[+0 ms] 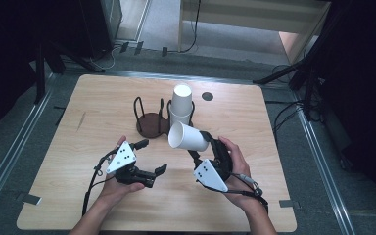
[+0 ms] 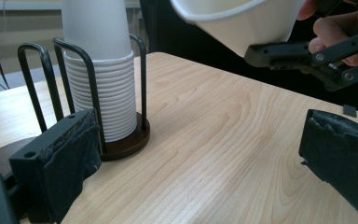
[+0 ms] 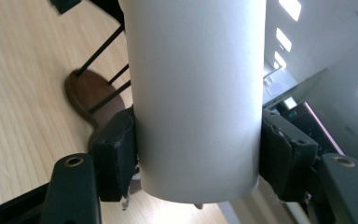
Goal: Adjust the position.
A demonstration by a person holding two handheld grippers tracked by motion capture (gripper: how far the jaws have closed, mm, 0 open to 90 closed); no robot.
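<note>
One paper cup (image 1: 188, 137) is clamped near its base by the right gripper (image 1: 206, 147), fingers (image 3: 116, 161) pressed on both sides, and held tilted above the counter (image 1: 103, 98) near the holders. The cup stack (image 1: 181, 105) stands in the right holder (image 1: 192, 110); the left holder (image 1: 149, 122) is empty. Placement judged still pending. The left gripper (image 1: 152, 157) hovers near-left, fingers (image 2: 60, 158) wide, nothing held.

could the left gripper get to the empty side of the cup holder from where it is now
Probably yes. The left gripper is open and holds nothing, and bare table lies between it and the holder's empty side. The held cup in the right gripper hangs right of that path.
</note>
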